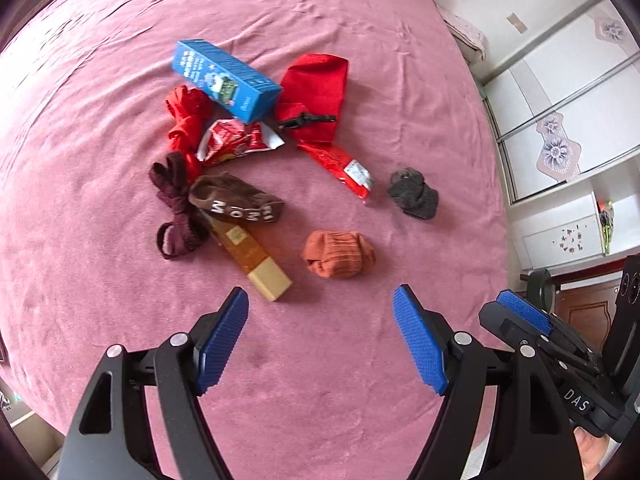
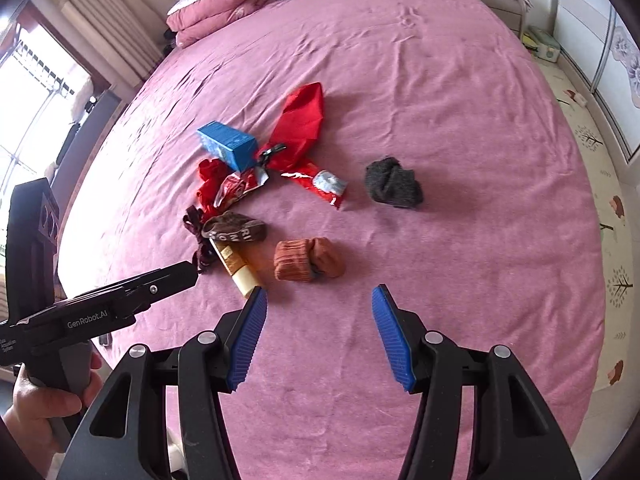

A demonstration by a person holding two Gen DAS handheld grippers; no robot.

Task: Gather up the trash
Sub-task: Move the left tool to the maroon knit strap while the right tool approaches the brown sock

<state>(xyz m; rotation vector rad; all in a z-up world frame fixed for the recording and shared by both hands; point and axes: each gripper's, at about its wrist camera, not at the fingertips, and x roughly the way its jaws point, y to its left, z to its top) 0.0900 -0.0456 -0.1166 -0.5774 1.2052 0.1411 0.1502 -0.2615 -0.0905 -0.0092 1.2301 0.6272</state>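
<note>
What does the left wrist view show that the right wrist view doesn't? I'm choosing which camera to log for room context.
Only the left wrist view shows the white sliding wardrobe doors with floral panels in full and the dark round weight plate. Only the right wrist view shows the folded pink quilt, the bright curtained window and the tree-patterned floor mat. Both show the pink bedsheet, the blue cardboard box, the rolled orange sock and both open grippers.
</note>
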